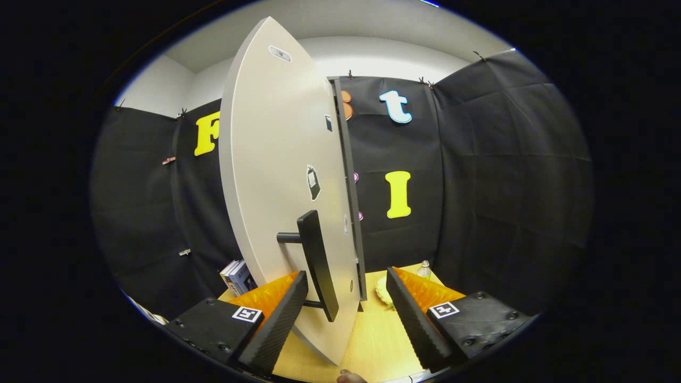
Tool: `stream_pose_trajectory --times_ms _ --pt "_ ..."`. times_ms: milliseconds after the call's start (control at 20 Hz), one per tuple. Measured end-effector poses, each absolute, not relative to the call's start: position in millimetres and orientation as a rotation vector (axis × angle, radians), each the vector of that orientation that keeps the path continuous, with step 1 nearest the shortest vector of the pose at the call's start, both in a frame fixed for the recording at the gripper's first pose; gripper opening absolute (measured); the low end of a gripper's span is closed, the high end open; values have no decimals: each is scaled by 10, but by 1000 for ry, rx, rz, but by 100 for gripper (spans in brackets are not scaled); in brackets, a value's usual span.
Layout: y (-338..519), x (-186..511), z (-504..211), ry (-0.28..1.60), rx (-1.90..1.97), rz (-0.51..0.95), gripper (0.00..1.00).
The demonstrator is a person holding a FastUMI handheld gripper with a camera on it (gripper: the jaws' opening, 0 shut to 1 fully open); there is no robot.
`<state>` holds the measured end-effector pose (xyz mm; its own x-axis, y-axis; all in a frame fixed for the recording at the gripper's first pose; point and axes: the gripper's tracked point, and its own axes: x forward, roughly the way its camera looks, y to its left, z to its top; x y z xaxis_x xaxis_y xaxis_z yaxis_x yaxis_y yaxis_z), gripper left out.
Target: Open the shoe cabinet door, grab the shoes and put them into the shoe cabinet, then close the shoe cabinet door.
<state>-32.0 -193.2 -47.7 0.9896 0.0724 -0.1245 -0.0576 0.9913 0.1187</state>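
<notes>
fingers (348, 314) spread apart, gripping nothing, cabinet door (276, 175) w/ dark handle (317, 263) standing btwn them (edge-on, ajar), books (237, 276) past left finger, bottle (424, 269) beyond right finger on table (372, 340)

We see the door (276, 175) almost edge-on, so it hides the cabinet's inside, and we cannot tell whether shoes are in there. Its lower corner runs down between the fingers (276, 324) of the gripper (346, 314), which stand apart with the handle (317, 263) between them; the handle's lower post is partly covered by the left finger. Whether either finger touches the handle we cannot tell. The books (238, 276) are half hidden behind the door. A pale object (384, 294) on the table (372, 340) is partly covered by the right finger, too unclear to name. The bottle (424, 269) beyond shows just its top. Stickers on the door are too small to make out.
</notes>
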Motion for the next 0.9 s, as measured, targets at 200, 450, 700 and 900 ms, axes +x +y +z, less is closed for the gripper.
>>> stream_pose_trajectory --times_ms 200,450,700,900 --pt "-1593 -267 -518 140 151 71 98" --pt "-1081 -102 -604 143 162 85 98" --pt "-648 -23 -679 159 152 139 98" --pt "-445 -5 -674 167 140 188 98"
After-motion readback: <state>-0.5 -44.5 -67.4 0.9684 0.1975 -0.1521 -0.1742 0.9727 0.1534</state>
